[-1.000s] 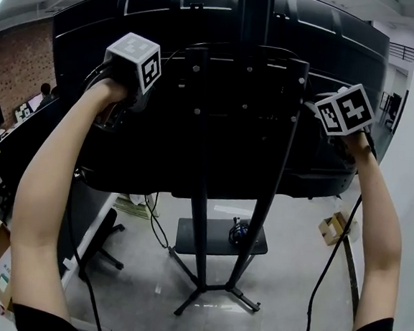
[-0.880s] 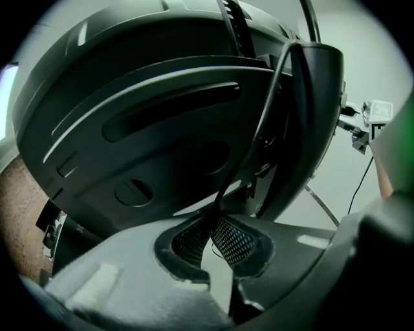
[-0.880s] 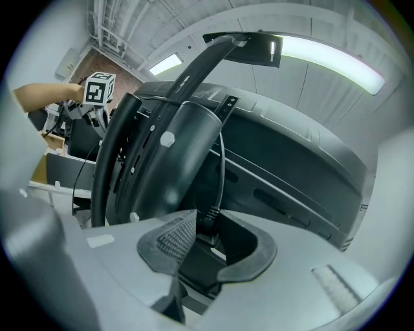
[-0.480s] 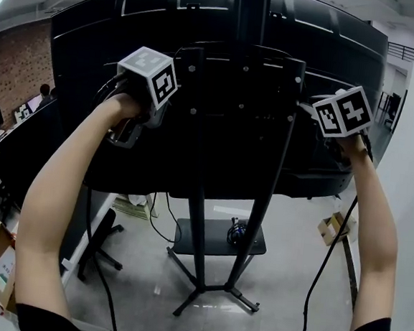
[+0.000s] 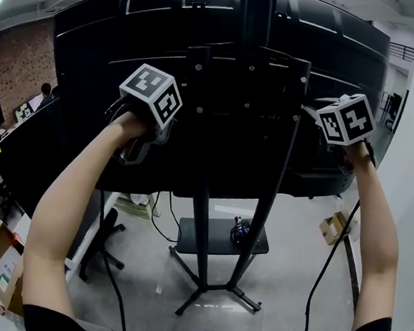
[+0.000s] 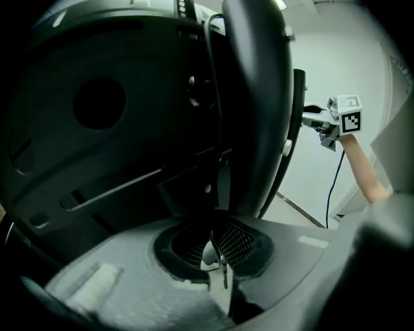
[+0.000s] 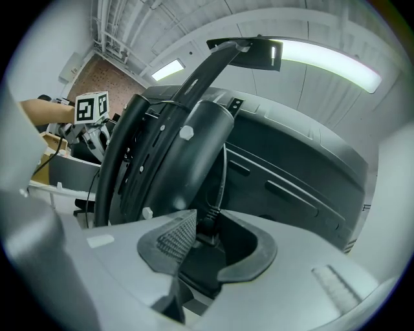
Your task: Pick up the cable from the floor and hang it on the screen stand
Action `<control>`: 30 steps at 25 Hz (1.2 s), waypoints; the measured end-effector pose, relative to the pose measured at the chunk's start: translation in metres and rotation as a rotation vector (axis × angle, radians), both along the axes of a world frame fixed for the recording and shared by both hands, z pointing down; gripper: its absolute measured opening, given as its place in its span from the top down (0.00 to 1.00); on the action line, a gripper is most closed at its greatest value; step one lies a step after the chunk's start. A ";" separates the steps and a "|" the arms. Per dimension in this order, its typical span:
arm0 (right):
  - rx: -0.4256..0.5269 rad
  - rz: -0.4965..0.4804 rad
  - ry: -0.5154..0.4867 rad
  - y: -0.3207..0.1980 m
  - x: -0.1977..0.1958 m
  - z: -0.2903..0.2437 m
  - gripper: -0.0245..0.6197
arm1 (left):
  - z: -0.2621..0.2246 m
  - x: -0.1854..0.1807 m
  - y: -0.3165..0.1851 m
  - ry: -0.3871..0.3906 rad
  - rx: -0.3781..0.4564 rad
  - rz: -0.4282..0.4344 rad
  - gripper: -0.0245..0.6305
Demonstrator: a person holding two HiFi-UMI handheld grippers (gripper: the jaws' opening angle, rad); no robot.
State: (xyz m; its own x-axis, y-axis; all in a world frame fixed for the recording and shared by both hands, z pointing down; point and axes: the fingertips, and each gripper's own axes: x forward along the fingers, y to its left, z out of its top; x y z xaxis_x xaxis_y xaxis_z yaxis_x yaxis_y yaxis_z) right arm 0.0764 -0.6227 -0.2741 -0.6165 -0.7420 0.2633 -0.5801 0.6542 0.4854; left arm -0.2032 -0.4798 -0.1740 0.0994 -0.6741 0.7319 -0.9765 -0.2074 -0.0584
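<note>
Head view: both arms are raised to the black back of the screen (image 5: 87,57). The left gripper (image 5: 152,112) is at the left side of the mount and the right gripper (image 5: 344,123) is at its right edge. A thin cable (image 5: 281,55) seems to arc over the top of the screen stand (image 5: 202,225), well off the floor. The hanging step looks to be in hand and nearly done. Below are the stand's shelf (image 5: 200,240), a cardboard box (image 5: 331,227) and a chair base (image 5: 104,252), none of them in the way.

Left gripper view: the jaws are almost together, pinching the thin cable. It runs straight up from them along the mount's curved arm (image 6: 259,97).

Right gripper view: the jaws stand fairly wide but are filled by the cable's plug (image 7: 207,223). Its lead climbs behind the arm of the mount.

Next, the cable probably needs settling over the bracket so its weight sits evenly. Then one gripper should let go at a time, so neither end slides off. The bracket arms and bolts crowd both grippers, so they should back out straight.
</note>
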 end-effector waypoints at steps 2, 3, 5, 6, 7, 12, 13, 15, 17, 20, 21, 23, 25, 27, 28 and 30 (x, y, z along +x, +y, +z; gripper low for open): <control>0.021 0.013 0.003 0.000 0.000 0.000 0.79 | 0.009 0.005 -0.003 0.022 0.006 0.018 0.92; 0.037 0.022 0.006 0.000 0.000 0.000 0.79 | 0.010 0.009 -0.004 0.024 0.016 0.038 0.92; 0.069 0.036 0.009 0.001 0.000 0.000 0.78 | 0.009 0.012 -0.003 -0.018 0.040 0.083 0.92; 0.082 0.039 0.007 0.001 0.000 0.001 0.78 | 0.007 0.011 -0.003 -0.059 0.054 0.099 0.91; 0.091 0.040 0.003 0.001 -0.001 0.002 0.78 | 0.006 0.008 -0.002 -0.103 0.072 0.107 0.90; 0.139 0.077 -0.066 0.005 0.009 -0.002 0.76 | 0.002 -0.002 0.004 -0.223 0.182 0.108 0.86; 0.149 0.087 -0.080 0.007 0.012 -0.004 0.75 | 0.000 -0.003 0.006 -0.227 0.205 0.108 0.85; 0.166 0.107 -0.110 0.013 0.018 -0.007 0.75 | -0.003 -0.003 0.012 -0.225 0.248 0.107 0.84; 0.167 0.118 -0.133 0.020 0.022 -0.006 0.75 | -0.007 -0.005 0.019 -0.224 0.289 0.101 0.84; 0.161 0.127 -0.152 0.032 0.025 0.002 0.76 | -0.008 -0.004 0.030 -0.219 0.349 0.086 0.84; 0.158 0.131 -0.157 0.036 0.025 0.005 0.76 | -0.009 -0.003 0.034 -0.216 0.370 0.081 0.84; 0.152 0.135 -0.167 0.047 0.026 0.012 0.77 | -0.009 -0.001 0.042 -0.209 0.410 0.066 0.84; 0.142 0.135 -0.177 0.059 0.027 0.020 0.79 | -0.008 0.001 0.049 -0.206 0.442 0.052 0.84; 0.130 0.134 -0.190 0.071 0.027 0.029 0.80 | -0.007 0.002 0.057 -0.203 0.474 0.039 0.84; 0.123 0.133 -0.198 0.077 0.026 0.034 0.82 | -0.007 0.003 0.061 -0.196 0.488 0.035 0.84; 0.110 0.133 -0.212 0.090 0.025 0.044 0.84 | -0.004 0.006 0.068 -0.175 0.513 0.034 0.84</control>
